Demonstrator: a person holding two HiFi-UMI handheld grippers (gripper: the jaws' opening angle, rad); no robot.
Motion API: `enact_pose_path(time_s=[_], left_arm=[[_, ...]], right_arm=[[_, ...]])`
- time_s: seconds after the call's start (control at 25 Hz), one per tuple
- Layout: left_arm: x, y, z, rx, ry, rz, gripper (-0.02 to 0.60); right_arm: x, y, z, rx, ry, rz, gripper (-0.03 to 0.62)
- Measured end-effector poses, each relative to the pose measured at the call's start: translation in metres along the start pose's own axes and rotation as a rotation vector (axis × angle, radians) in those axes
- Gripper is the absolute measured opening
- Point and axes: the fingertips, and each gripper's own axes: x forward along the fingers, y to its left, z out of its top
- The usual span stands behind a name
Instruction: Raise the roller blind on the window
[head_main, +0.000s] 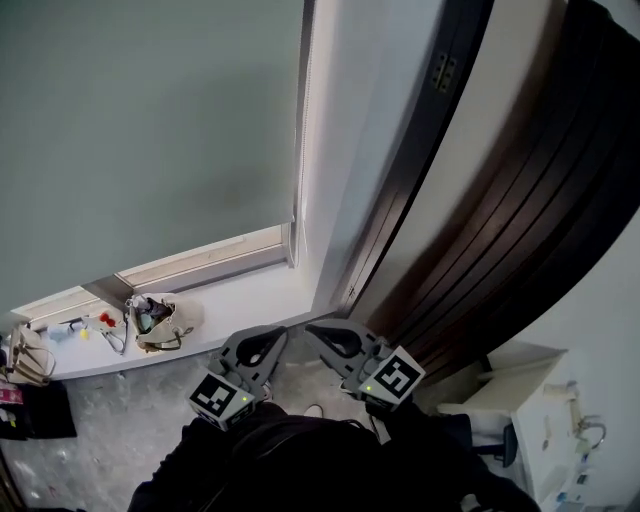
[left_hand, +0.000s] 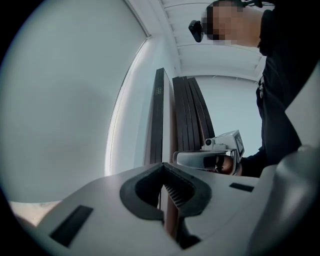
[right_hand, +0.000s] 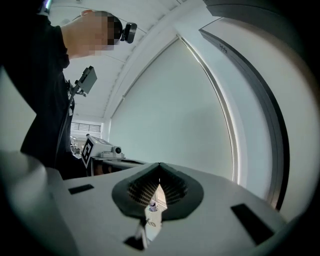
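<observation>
The grey-green roller blind (head_main: 150, 130) hangs down over the window, almost to the sill (head_main: 240, 295). A thin pale cord (head_main: 300, 120) runs along its right edge. Both grippers are low in the head view, level and close together, short of the sill. My left gripper (head_main: 278, 338) is shut with nothing in it. My right gripper (head_main: 313, 332) is shut and empty too. In the left gripper view the closed tips (left_hand: 162, 167) face the blind (left_hand: 65, 100) and a dark frame (left_hand: 159, 120). The right gripper's closed tips (right_hand: 159, 167) point at the blind (right_hand: 170, 110).
A beige bag (head_main: 160, 322) and small items lie on the sill, with another bag (head_main: 30, 355) at the far left. A dark wooden panel (head_main: 500, 220) stands to the right of the window. A white desk (head_main: 545, 420) is at the lower right.
</observation>
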Motion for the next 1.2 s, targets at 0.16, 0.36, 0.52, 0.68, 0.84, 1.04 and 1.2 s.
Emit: enact_pose_path(time_s=[0.16, 0.36, 0.52, 0.68, 0.84, 1.04, 1.2], left_arm=[[0.021, 0.048, 0.009, -0.016, -0.004, -0.045, 0.006], [0.042, 0.103, 0.026, -0.019, -0.01, -0.113, 0.006], [0.061, 0.146, 0.034, -0.011, -0.004, -0.171, 0.006], [0.077, 0.172, 0.043, -0.012, 0.0, -0.224, 0.006], [0.09, 0.197, 0.047, -0.008, -0.002, -0.27, 0.006], [0.111, 0.216, 0.054, -0.01, 0.005, -0.264, 0.006], [0.132, 0.23, 0.069, 0.005, -0.013, -0.221, 0.006]], right_arm=[[0.038, -0.036, 0.005, -0.014, 0.015, -0.056, 0.006], [0.082, -0.075, 0.021, -0.033, 0.001, -0.125, 0.006], [0.114, -0.106, 0.025, -0.027, 0.0, -0.188, 0.006], [0.128, -0.131, 0.027, -0.026, -0.01, -0.264, 0.006], [0.141, -0.147, 0.028, -0.024, -0.026, -0.319, 0.006], [0.146, -0.163, 0.036, -0.025, -0.046, -0.351, 0.006], [0.143, -0.168, 0.033, -0.025, -0.038, -0.352, 0.006]])
